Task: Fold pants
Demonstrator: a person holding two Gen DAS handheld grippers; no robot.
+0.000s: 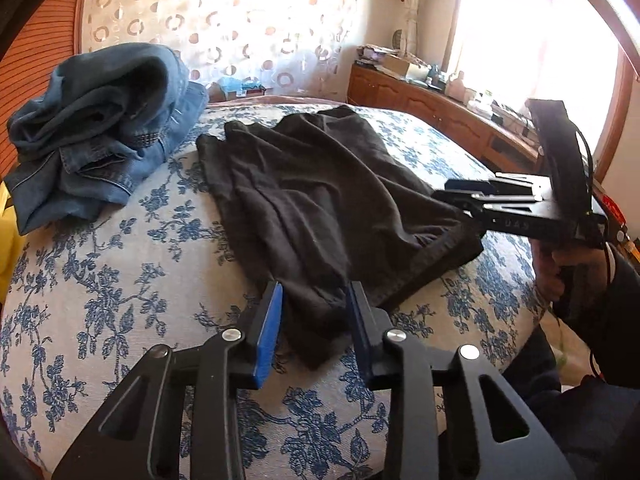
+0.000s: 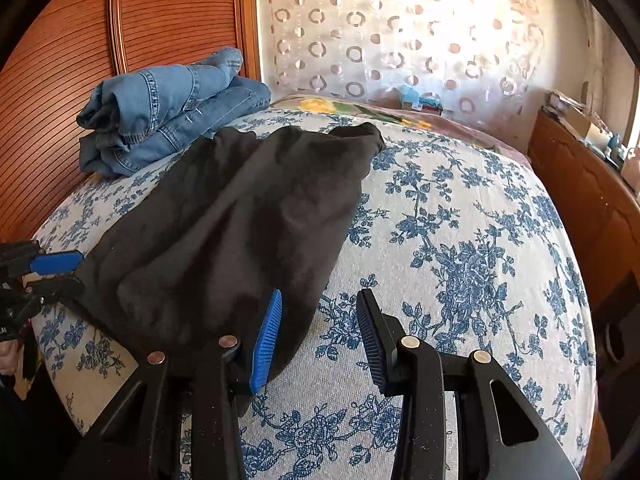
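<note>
Black pants (image 1: 320,192) lie folded lengthwise on the floral bedspread (image 1: 120,300), rumpled. They also show in the right wrist view (image 2: 240,232). My left gripper (image 1: 316,296) is open, its jaws on either side of the near corner of the pants. My right gripper (image 2: 318,320) is open over the bed, its left pad (image 2: 266,336) above the pants' near edge. In the left wrist view the right gripper (image 1: 452,194) reaches in at the waistband corner. The left gripper (image 2: 60,270) shows at the left edge of the right wrist view.
A heap of blue jeans (image 1: 100,128) lies at the far left of the bed by the wooden headboard (image 2: 60,60). A wooden cabinet (image 1: 440,116) with clutter runs along the right under the window. A patterned curtain (image 2: 400,32) hangs behind.
</note>
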